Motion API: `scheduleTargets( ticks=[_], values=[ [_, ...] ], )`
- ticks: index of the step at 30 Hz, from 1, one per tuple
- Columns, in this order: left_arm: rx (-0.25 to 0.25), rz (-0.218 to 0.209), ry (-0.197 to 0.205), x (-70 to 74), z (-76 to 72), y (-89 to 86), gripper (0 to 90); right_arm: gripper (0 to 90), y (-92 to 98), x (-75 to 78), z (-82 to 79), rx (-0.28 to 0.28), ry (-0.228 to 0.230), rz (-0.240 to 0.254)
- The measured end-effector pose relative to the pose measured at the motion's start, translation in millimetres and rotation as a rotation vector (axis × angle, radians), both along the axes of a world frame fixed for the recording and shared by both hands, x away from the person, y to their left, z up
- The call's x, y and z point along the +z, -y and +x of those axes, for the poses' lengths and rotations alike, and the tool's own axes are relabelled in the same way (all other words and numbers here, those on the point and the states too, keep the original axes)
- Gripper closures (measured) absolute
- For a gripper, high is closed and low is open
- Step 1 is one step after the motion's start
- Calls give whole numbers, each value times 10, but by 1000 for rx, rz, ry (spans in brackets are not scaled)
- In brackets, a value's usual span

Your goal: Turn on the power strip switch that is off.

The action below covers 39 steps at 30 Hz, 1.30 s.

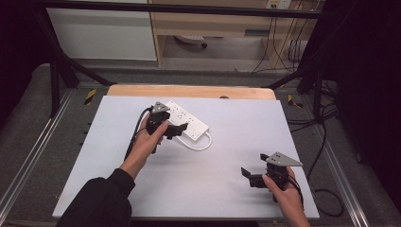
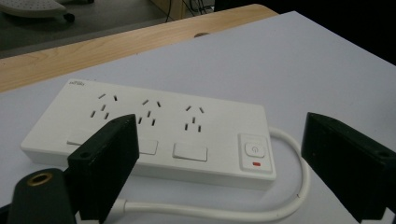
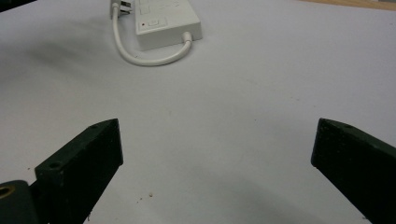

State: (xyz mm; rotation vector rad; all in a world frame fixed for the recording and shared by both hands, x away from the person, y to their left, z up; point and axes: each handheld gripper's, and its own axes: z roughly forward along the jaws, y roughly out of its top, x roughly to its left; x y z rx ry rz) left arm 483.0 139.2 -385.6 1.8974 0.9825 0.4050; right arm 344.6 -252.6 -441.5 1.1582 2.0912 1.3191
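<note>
While the right gripper (image 1: 252, 176) waits spread over bare table (image 1: 222, 189), the left gripper (image 1: 176, 131), jaws wide, lines up on the power strip (image 2: 154, 133), likely to grasp it.

Left hand-held gripper (image 1: 177, 130): held mid-tabletop, far half, jaws wide apart and pointing right and slightly away from the person. Left hand (image 1: 150, 138) wraps the grip from below, forearm in a dark sleeve (image 1: 101, 201) angling in from bottom left. Grey plate sits on top.

Right hand-held gripper (image 1: 253, 174): near right corner, jaws spread wide, nothing between them, pointing left. Right hand (image 1: 280, 187) grips it from behind, wrist entering from the bottom edge. The two grippers are well apart.
</note>
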Motion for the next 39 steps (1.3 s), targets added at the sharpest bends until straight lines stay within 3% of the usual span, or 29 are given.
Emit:
scheduleTargets(
  ticks=[8, 22, 28, 39],
  values=[
    [4, -16, -7, 95, -149, -166, 115, 27, -5, -6, 6, 1, 2, -3],
    [22, -69, 59, 285, -346, -428, 114, 27, -8, -13, 11, -1, -4, -8],
    [39, -81, 88, 312, -421, -496, 115, 27, -6, -15, 13, -3, -4, -8],
    [53, -107, 97, 310, -585, -667, 113, 28, -11, -15, 12, -2, -7, -8]
  ],
)
